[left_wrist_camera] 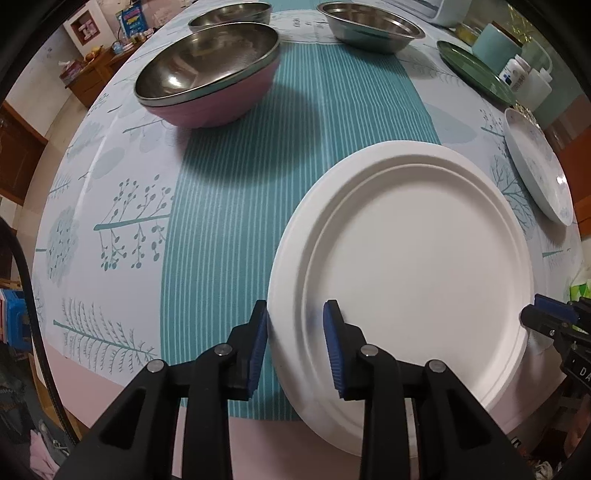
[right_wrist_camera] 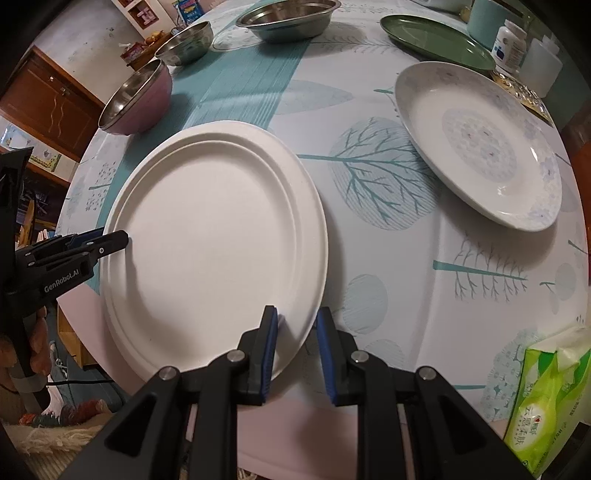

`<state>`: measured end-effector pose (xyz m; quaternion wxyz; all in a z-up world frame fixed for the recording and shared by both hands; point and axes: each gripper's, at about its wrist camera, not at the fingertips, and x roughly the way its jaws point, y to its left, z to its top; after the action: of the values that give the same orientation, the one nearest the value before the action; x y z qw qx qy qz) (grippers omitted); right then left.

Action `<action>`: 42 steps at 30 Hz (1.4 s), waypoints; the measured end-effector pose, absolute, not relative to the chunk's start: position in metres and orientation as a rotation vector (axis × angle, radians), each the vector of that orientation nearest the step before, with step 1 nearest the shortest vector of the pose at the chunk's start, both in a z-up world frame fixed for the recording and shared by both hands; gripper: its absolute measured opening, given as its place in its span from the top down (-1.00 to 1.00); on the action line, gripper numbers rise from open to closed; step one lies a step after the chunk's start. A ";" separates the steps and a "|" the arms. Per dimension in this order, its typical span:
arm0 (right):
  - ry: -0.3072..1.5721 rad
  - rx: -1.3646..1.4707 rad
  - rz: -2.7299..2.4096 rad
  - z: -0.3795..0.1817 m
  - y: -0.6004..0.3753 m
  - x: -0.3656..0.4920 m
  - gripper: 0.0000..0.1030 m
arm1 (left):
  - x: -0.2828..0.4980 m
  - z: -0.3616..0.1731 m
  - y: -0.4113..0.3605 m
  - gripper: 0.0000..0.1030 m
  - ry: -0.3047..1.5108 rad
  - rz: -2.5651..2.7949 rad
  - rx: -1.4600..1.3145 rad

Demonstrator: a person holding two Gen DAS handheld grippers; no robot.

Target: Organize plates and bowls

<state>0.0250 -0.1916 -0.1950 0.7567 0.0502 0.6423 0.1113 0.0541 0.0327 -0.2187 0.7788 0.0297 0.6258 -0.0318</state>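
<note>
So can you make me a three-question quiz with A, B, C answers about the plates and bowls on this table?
1. Where is the white paper plate?
A. at the near table edge, between both grippers
B. inside the pink bowl
C. on the green plate

2. How many bowls in total are on the table?
A. one
B. three
C. six

3. What are the right gripper fingers doing?
A. open, straddling the paper plate's rim
C. shut on a bottle
B. holding a spoon

Answers:
1 A, the left gripper and right gripper flank it.
2 B, the pink bowl plus two steel bowls.
3 A, a gap shows between the fingers around the rim.
</note>
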 end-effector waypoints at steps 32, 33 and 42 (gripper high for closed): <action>1.367 0.107 0.200 -0.183 -0.196 0.015 0.18 | 0.043 -0.193 0.010 -0.55 1.265 -0.086 0.132; 1.362 0.115 0.199 -0.181 -0.197 0.014 0.18 | 0.042 -0.188 0.010 -0.55 1.257 -0.088 0.126; 1.291 0.114 0.195 -0.152 -0.197 -0.006 0.18 | 0.015 -0.124 0.021 -0.55 1.149 -0.107 0.093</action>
<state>-0.0064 -0.1968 -0.1516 0.7929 0.0529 0.6003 0.0907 0.0145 0.0212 -0.1240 0.8371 0.0442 0.5429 -0.0505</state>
